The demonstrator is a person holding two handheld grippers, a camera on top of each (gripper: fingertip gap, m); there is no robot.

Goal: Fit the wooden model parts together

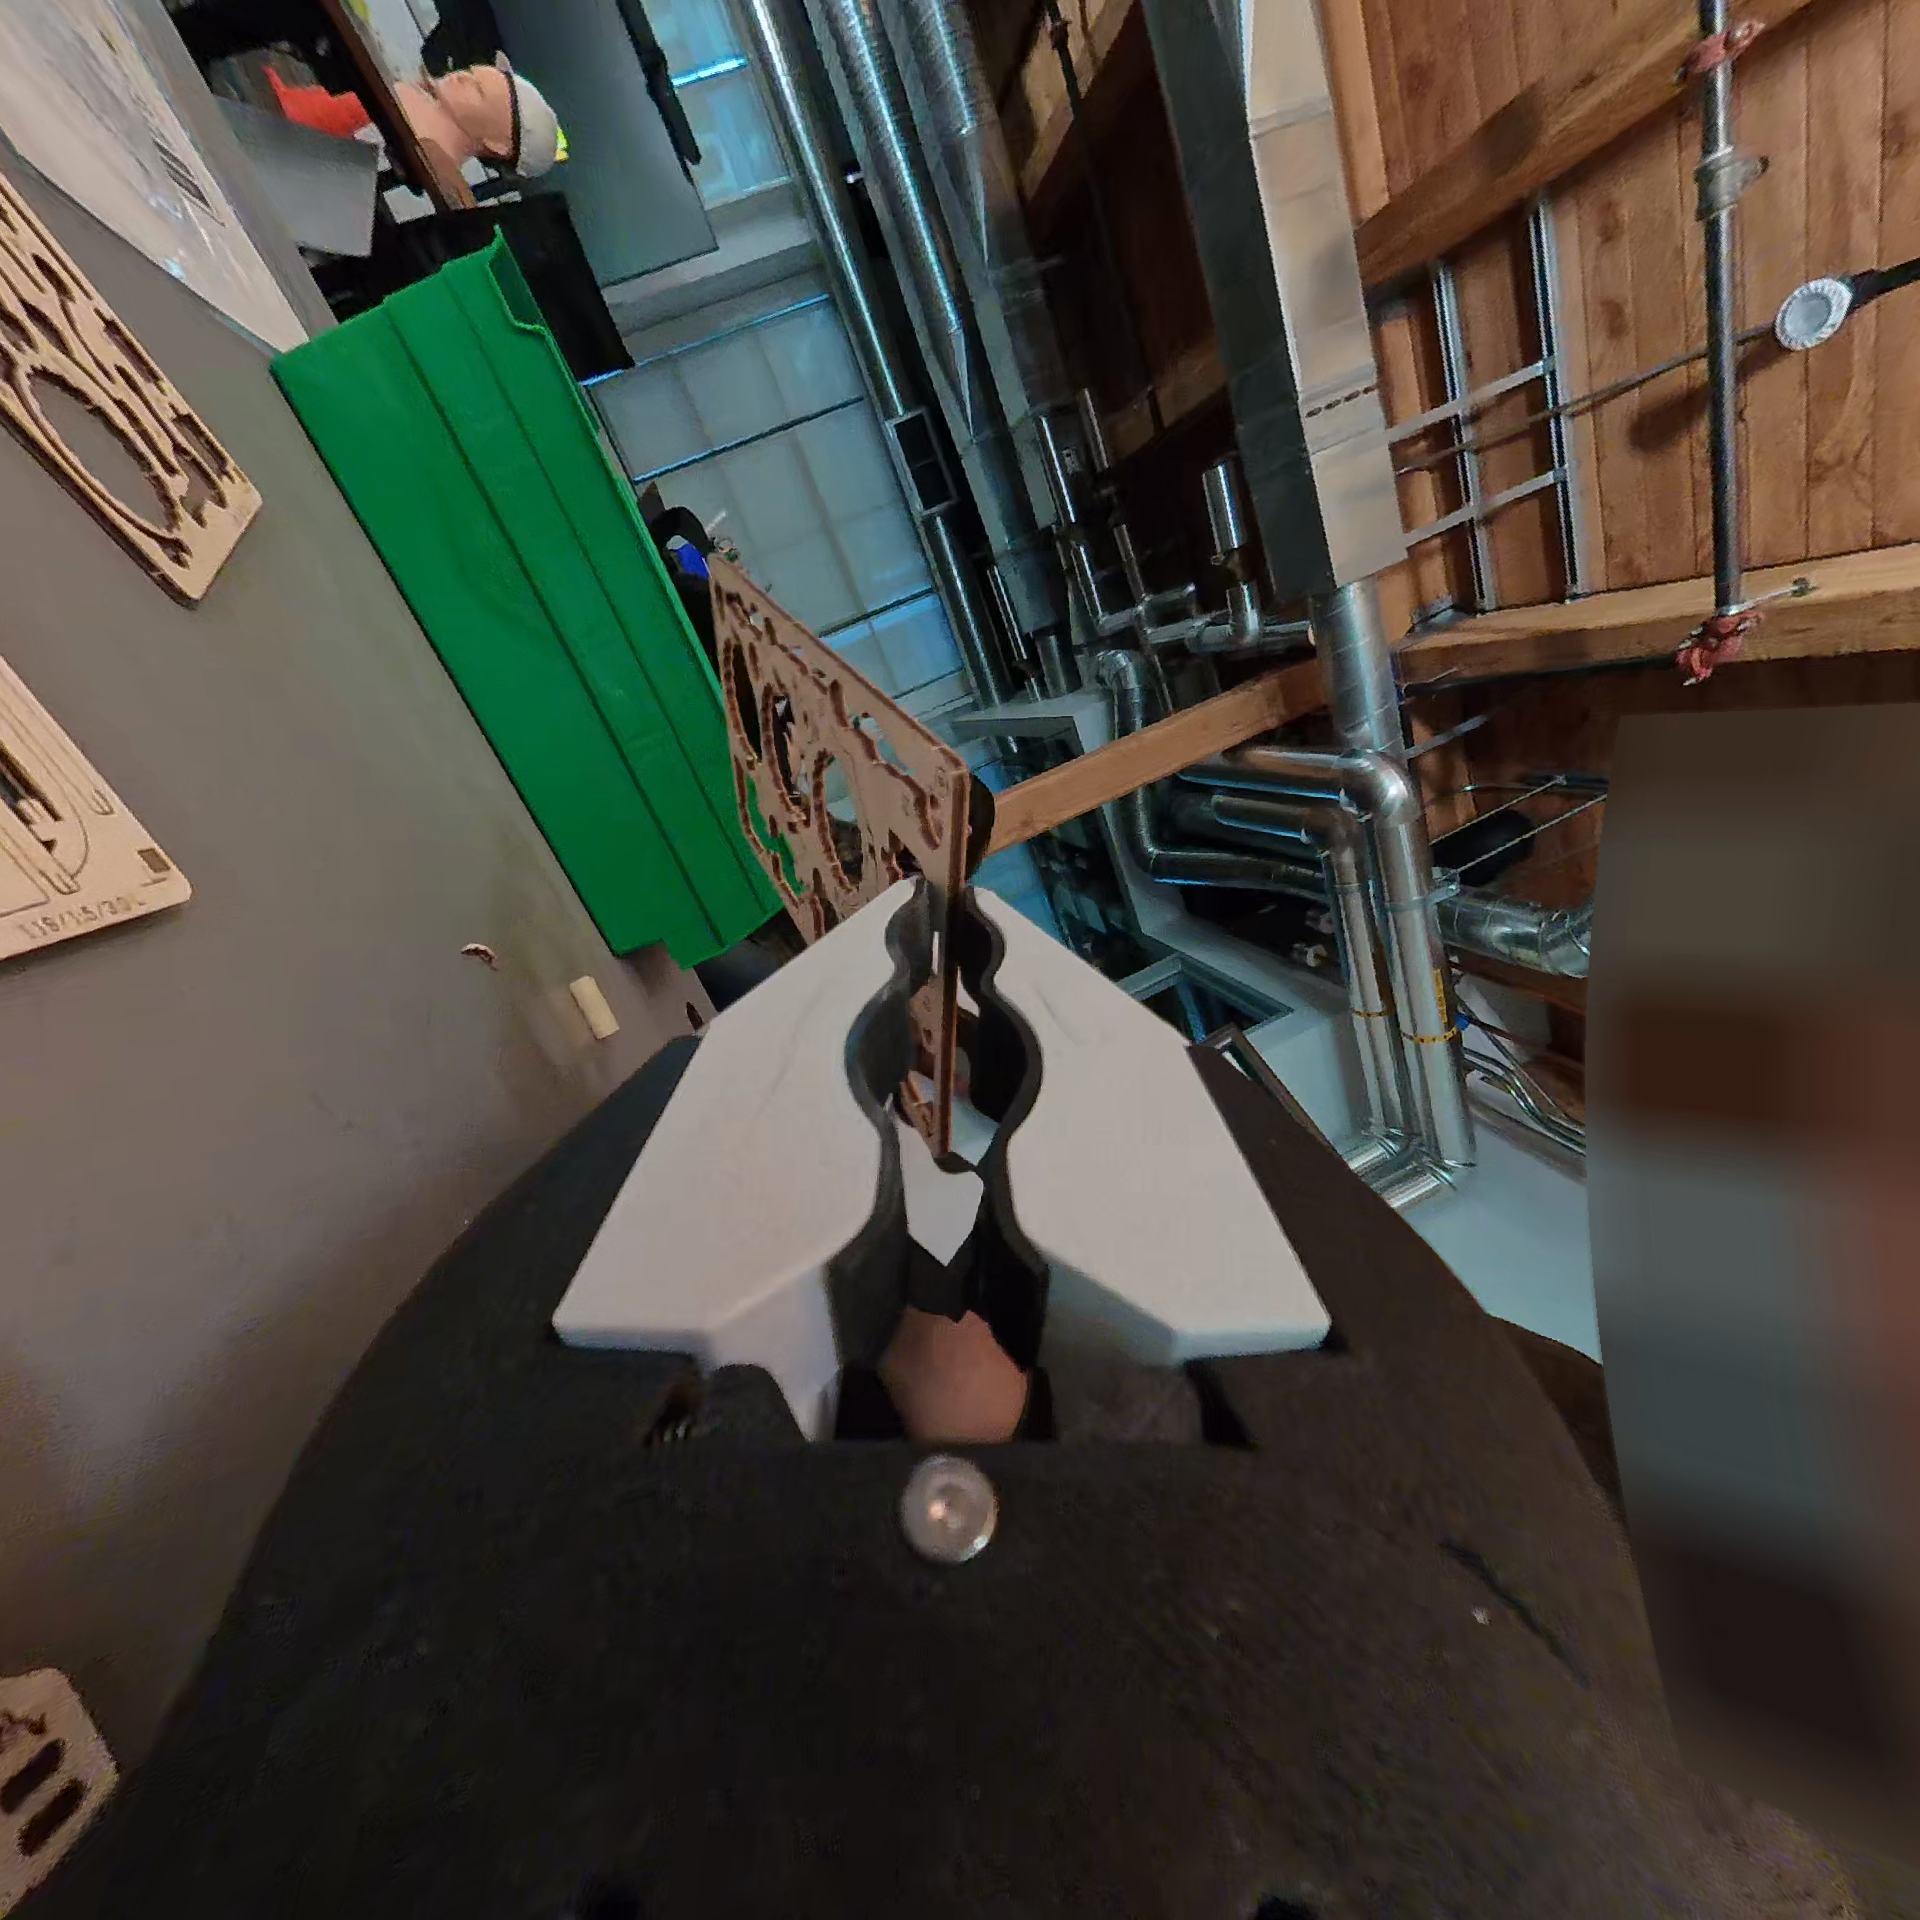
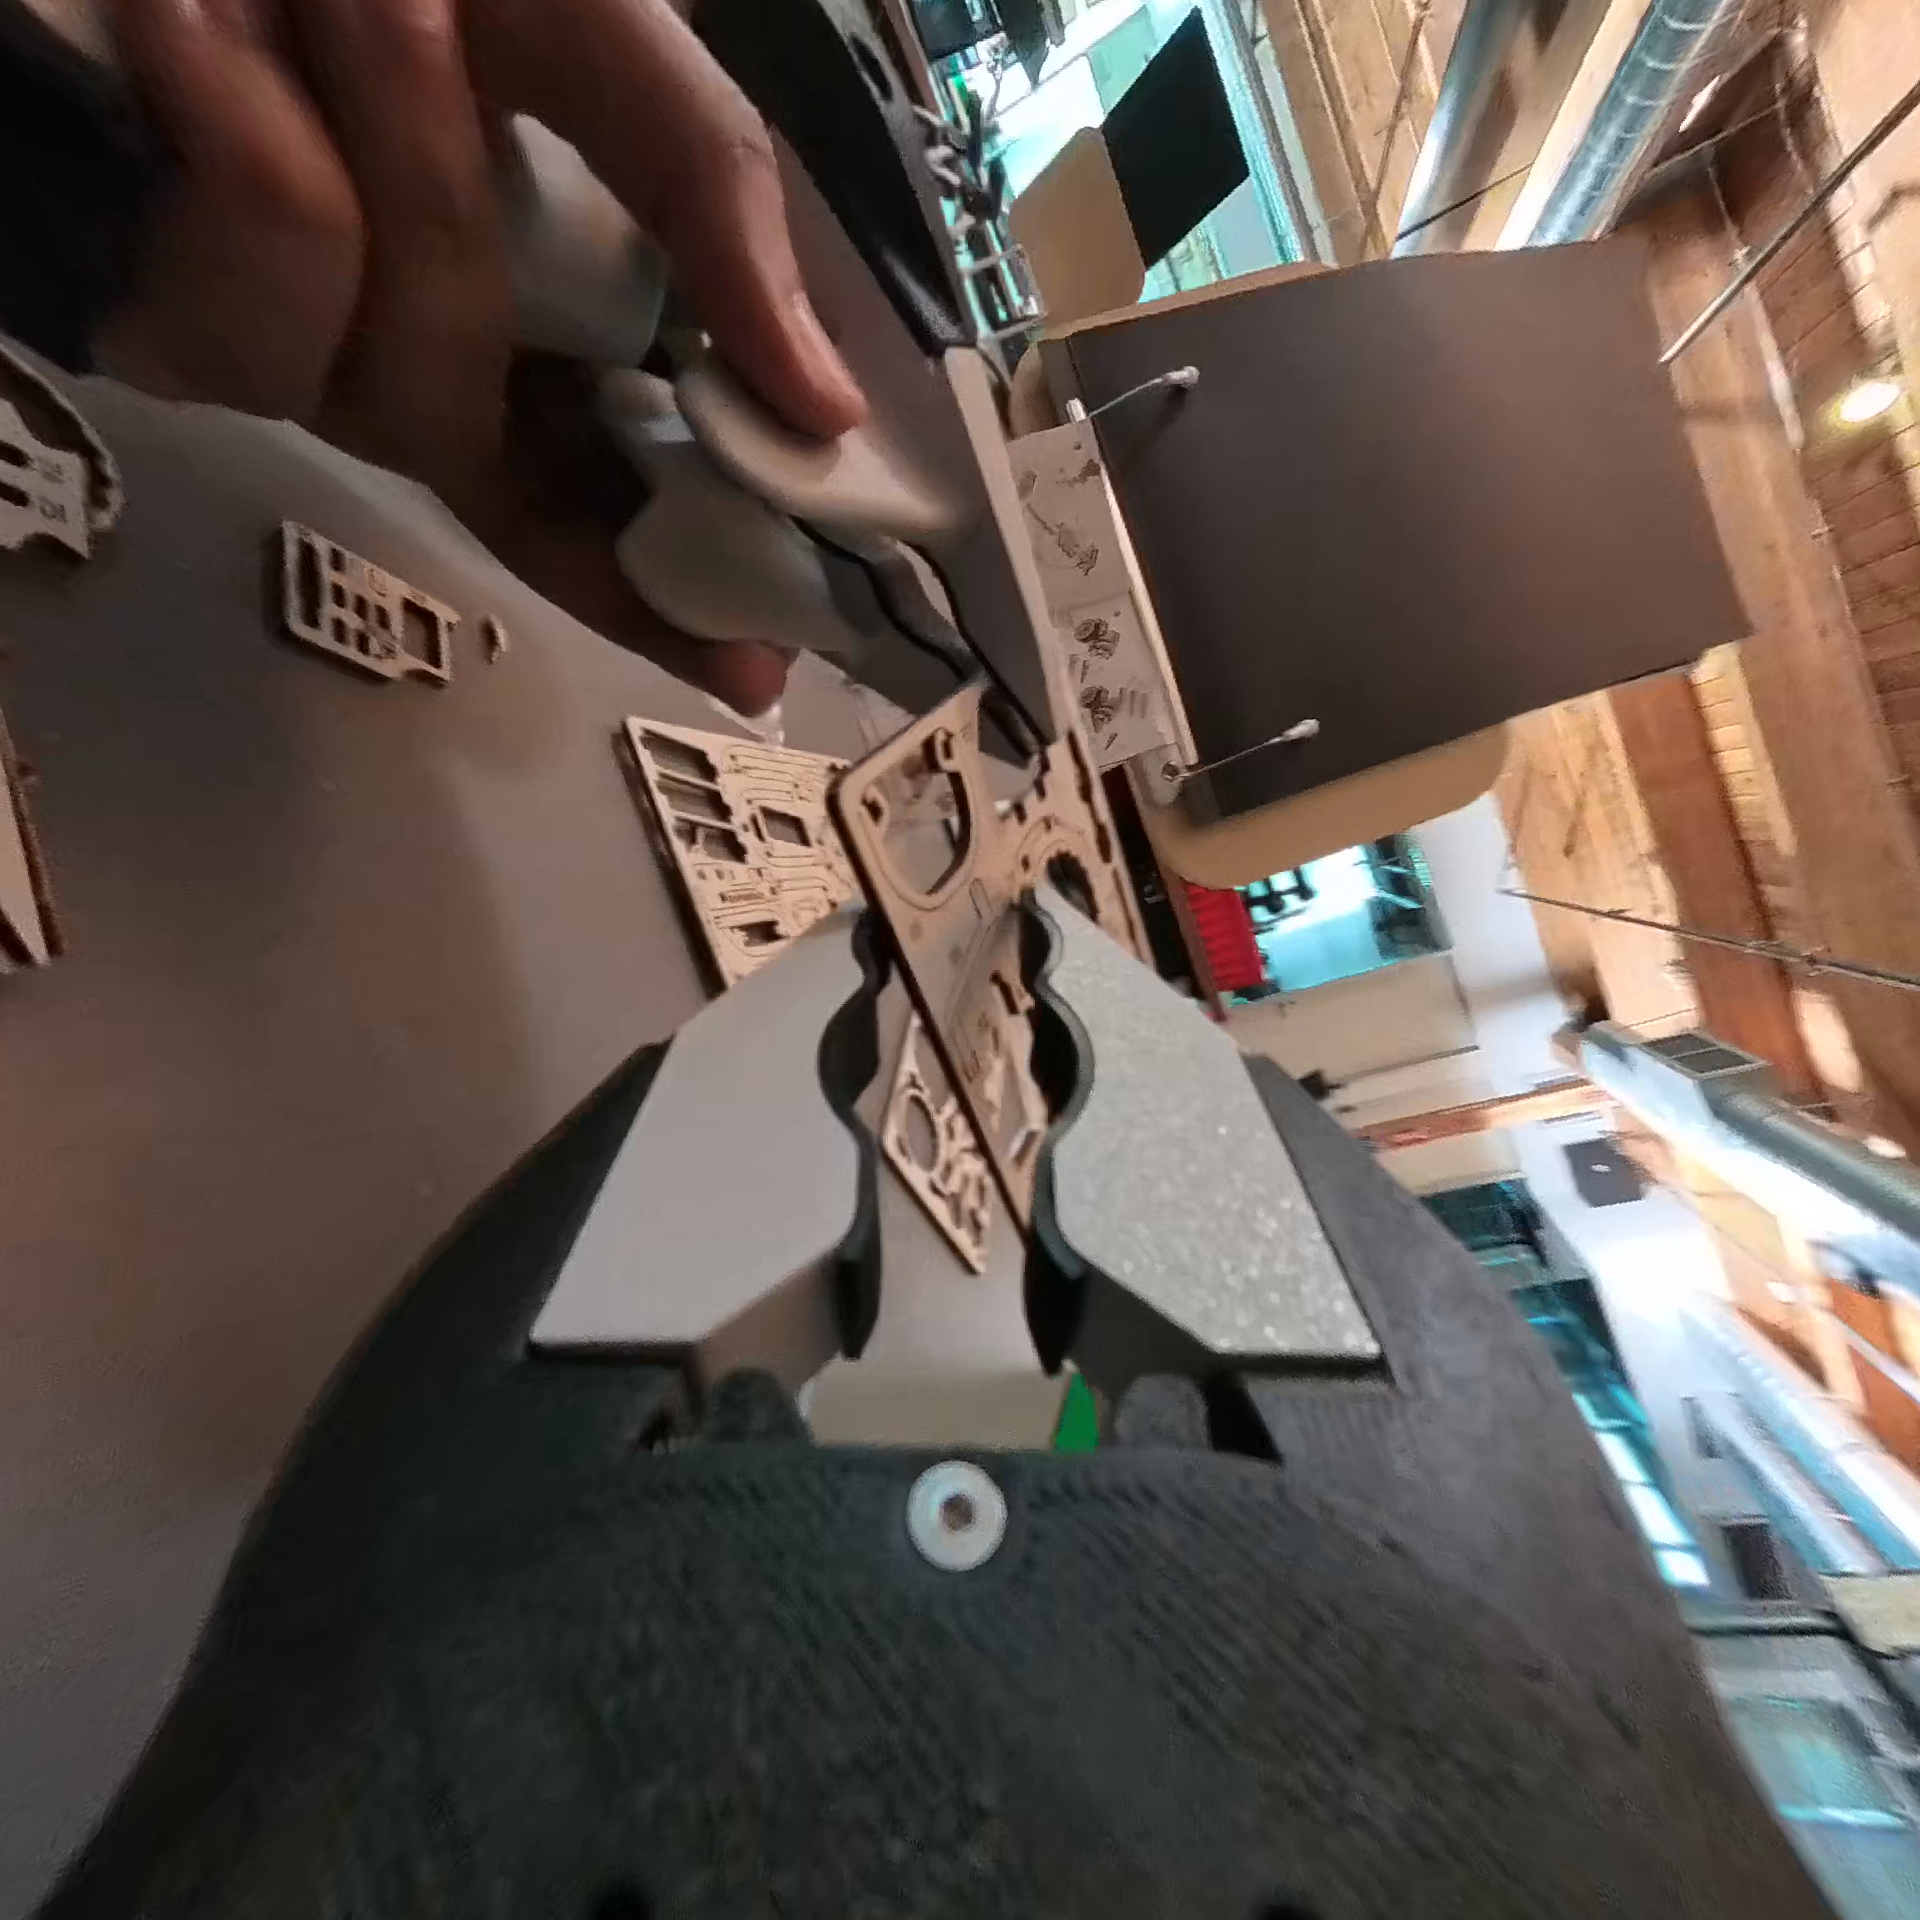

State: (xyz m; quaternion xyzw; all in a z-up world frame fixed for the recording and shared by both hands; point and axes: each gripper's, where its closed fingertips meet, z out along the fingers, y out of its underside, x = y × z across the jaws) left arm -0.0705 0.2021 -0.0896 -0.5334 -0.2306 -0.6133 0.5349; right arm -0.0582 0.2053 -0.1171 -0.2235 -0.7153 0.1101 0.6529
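From the left wrist view, the left gripper (image 1: 951,914) has its fingers pinching a thin wooden sheet (image 1: 821,748) edge-on, lifted well off the grey tabletop (image 1: 312,831). More cut-out sheets (image 1: 114,416) lie flat there, beside a green bin (image 1: 520,582).

From the right wrist view, the right gripper (image 2: 956,935) has its fingers closed on the same sort of sheet (image 2: 935,883), though whether they squeeze it firmly I cannot tell. The other gripper (image 2: 914,623) pinches its far edge, with a person's hand (image 2: 468,260) behind it. Another part sheet (image 2: 727,831) and a small piece (image 2: 364,603) rest on the tabletop.

To my eye, nothing is joined yet; parts remain in their sheets, so fitting lies almost wholly ahead.
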